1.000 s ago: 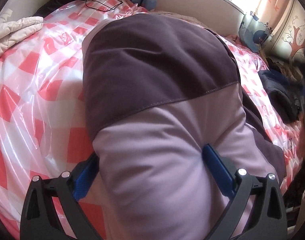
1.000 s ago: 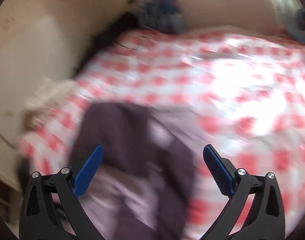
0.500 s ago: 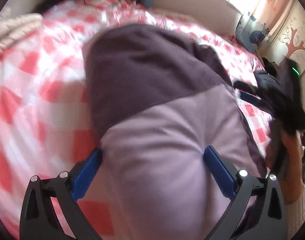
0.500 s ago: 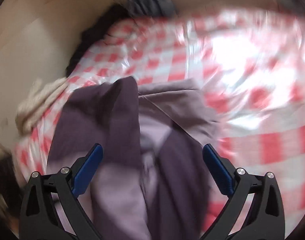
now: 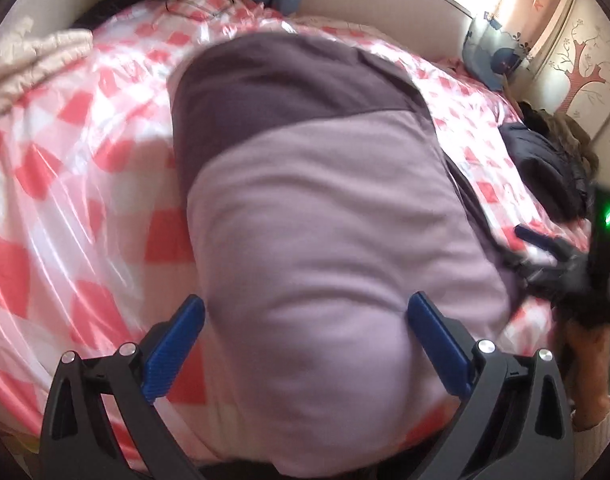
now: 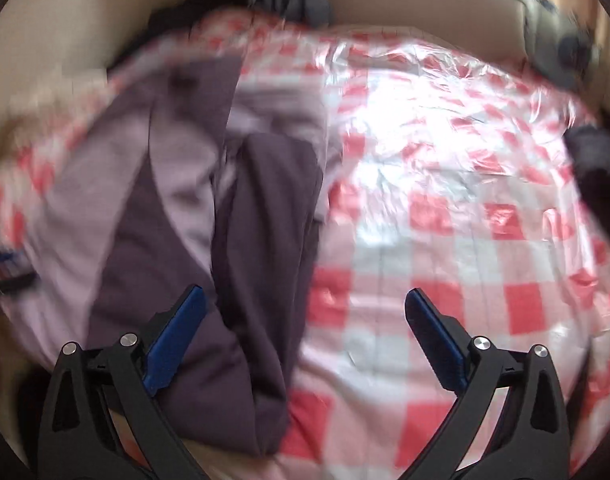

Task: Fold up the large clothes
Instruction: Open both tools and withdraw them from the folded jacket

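Left wrist view showed a large 2-tone garment [image 5: 329, 216], dark purple at 12 o'clock and pale lilac toward 6 o'clock, lying on a red-and-white checked cover [image 5: 85, 184] spread over a bed. The left gripper [image 5: 305, 344] hovered over the lilac end with its blue fingers [image 5: 173, 348] spread wide, holding nothing, though whether they touched the cloth could not be told. At 3 o'clock the right gripper [image 5: 553, 248] appeared beside the garment's edge, held by a hand [image 5: 585, 356].

In the right wrist view, the right gripper [image 6: 305, 340] was likewise spread and empty, one finger over the dark cloth, the other over bare cover. There the garment [image 6: 177, 216] lay toward 9 o'clock, a dark strip [image 6: 265, 240], perhaps a sleeve, laid lengthwise along its side toward 6 o'clock.

Judged from this, the folding appeared partly done: the piece looked narrowed into a long shape, with at least 1 crosswise fold left before it became a compact bundle. A dark pile [image 5: 545, 168] sat at 3 o'clock, and a beige blanket [image 5: 29, 60] at 10 o'clock.
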Motion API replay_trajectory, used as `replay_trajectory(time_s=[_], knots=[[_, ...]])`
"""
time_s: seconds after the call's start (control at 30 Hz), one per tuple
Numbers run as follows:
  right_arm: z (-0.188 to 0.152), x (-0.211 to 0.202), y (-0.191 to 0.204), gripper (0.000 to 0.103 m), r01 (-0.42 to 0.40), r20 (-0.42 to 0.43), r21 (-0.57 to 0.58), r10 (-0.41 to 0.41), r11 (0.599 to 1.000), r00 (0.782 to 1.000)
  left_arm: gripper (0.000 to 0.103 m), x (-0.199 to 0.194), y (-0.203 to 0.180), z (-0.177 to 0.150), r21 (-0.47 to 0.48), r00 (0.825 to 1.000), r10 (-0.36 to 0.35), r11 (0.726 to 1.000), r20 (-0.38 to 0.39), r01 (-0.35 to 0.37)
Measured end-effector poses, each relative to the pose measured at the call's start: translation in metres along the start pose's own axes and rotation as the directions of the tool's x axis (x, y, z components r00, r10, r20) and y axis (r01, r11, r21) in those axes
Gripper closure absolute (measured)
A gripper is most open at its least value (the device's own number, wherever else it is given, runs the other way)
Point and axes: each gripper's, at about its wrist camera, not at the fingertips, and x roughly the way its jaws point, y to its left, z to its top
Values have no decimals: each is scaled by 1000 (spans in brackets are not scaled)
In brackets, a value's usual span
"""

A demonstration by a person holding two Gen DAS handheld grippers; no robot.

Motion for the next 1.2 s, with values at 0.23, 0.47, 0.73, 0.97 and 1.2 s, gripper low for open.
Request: replay_trajectory(time_s=[0.23,0.47,0.73,0.97,1.2], knots=[[-18,9,11,7,28,-95,-30,-31,999,995,6,1,-6,-17,-25,1000,25,999,-7,-25],[-11,1,7,7,-46,-87,46,50,998,995,6,-9,-17,-17,29,995,93,995,31,-94],[3,-10,-1,7,-116,-131,78,125,990,983,6,-14,-37,-29,144,980,171,972,97,-184],[95,-26,3,7,-176,111,107,164,979,980,6,-18,-36,-24,170,973,191,962,129,-211],[75,78,-10,7,-289,31,214,290,933,957,6,-18,-40,-29,180,976,178,963,129,-199]])
